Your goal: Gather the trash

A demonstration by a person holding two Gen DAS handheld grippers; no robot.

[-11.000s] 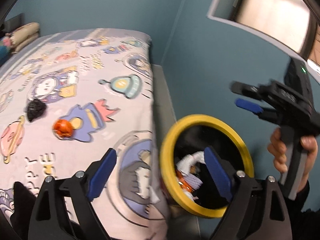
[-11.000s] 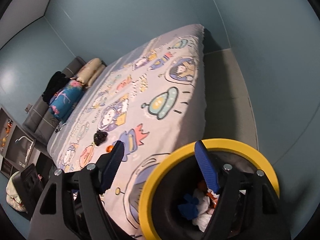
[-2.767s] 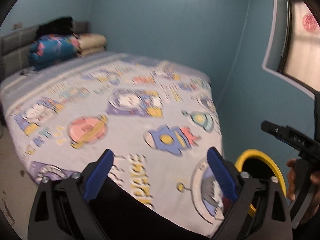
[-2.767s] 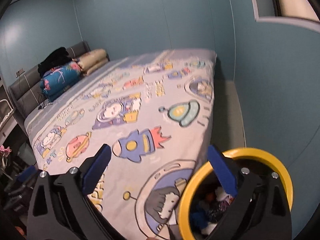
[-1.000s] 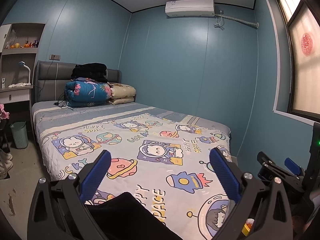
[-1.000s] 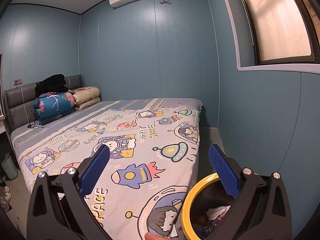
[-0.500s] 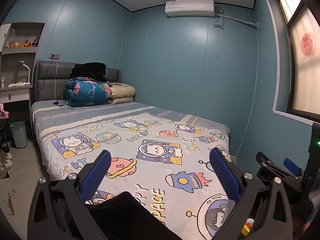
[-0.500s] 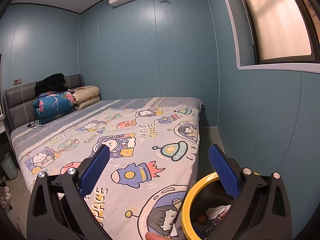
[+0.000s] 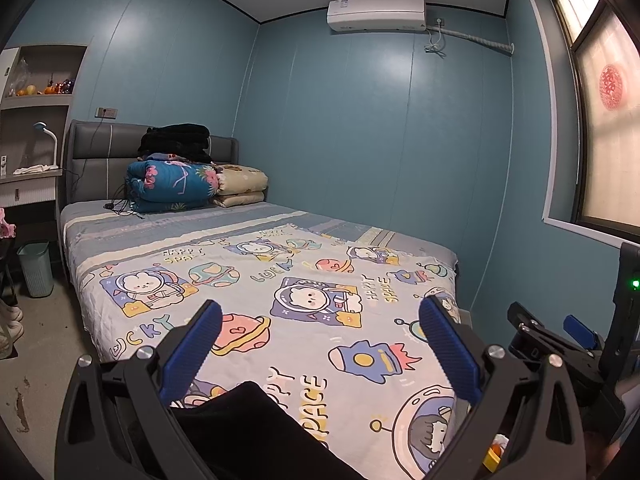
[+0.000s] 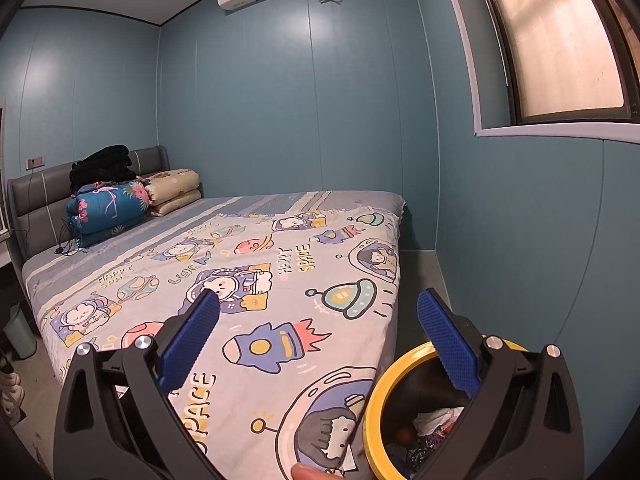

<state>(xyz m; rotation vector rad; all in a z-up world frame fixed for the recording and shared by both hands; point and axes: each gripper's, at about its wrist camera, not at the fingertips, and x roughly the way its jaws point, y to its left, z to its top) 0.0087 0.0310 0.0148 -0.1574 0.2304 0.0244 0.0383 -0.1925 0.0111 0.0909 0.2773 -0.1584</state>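
Observation:
A black bin with a yellow rim stands on the floor by the bed's near right corner and holds crumpled trash; a sliver of it shows in the left wrist view. My left gripper is open and empty, held level above the bed. My right gripper is open and empty, above the bed's corner and the bin; it also shows at the right edge of the left wrist view. No loose trash shows on the cartoon bedspread.
Folded quilts lie stacked at the headboard. A pale green wastebasket and shoes are on the floor left of the bed. A narrow floor strip runs between bed and right wall. A dark cloth lies below my left gripper.
Over the last second almost nothing moved. Since eleven seconds ago the black and orange scraps are gone from the bedspread, and both grippers have lifted and levelled out.

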